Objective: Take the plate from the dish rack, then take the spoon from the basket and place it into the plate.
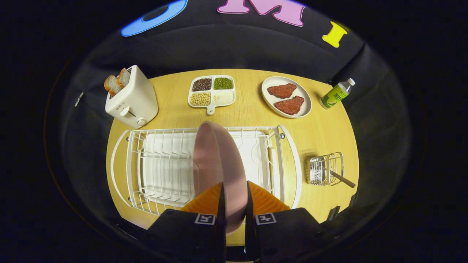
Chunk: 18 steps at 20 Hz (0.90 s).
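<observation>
The gripper (234,199) is clamped on the pink plate (219,164), with 1 finger pressing each face near the plate's lower edge, so the gap between the fingers is narrow. The plate stands on edge, upright, and rises from between the fingers out over the white wire dish rack (164,164); whether its rim touches the rack's wires cannot be told. The rack sits on a white drain tray on the wooden table (248,113), just ahead of the fingers.

To the right of the rack, well apart from it, stands a small wire basket (326,170) with the spoon (342,178) in it, its wooden handle sticking out toward the right.

Beyond the rack, along the far side of the table, are a white toaster (132,98) with 2 slices of bread in its slots, a white divided dish (212,91) with 4 compartments of beans and grains, a white plate with 2 pieces of meat (286,96), and a green-labelled bottle (336,94) lying tilted near the table's edge
</observation>
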### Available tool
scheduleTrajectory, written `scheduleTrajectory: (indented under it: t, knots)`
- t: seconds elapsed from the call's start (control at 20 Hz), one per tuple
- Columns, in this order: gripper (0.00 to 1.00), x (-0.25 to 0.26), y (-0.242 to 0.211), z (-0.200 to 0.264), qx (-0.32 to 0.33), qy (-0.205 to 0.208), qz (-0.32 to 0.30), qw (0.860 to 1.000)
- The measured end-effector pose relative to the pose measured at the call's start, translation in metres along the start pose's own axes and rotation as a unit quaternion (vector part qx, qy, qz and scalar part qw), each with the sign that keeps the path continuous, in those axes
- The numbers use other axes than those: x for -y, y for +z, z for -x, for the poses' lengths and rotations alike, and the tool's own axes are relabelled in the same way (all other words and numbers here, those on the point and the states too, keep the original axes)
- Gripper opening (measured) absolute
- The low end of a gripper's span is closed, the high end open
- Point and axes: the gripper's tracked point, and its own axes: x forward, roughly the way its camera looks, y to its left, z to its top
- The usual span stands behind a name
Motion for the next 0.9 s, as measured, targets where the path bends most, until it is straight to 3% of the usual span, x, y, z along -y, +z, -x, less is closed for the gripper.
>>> scheduleTrajectory:
  t: [0.2,0.3,0.55,0.9]
  knots:
    - [0.25,0.010,0.011,0.011,0.020,-0.017,0.022,0.999]
    - [0.25,0.010,0.014,0.015,0.027,-0.002,0.018,0.999]
    - [0.23,0.015,0.004,0.036,0.045,0.053,0.007,0.998]
    - [0.23,0.028,-0.046,0.079,0.057,0.156,-0.018,0.986]
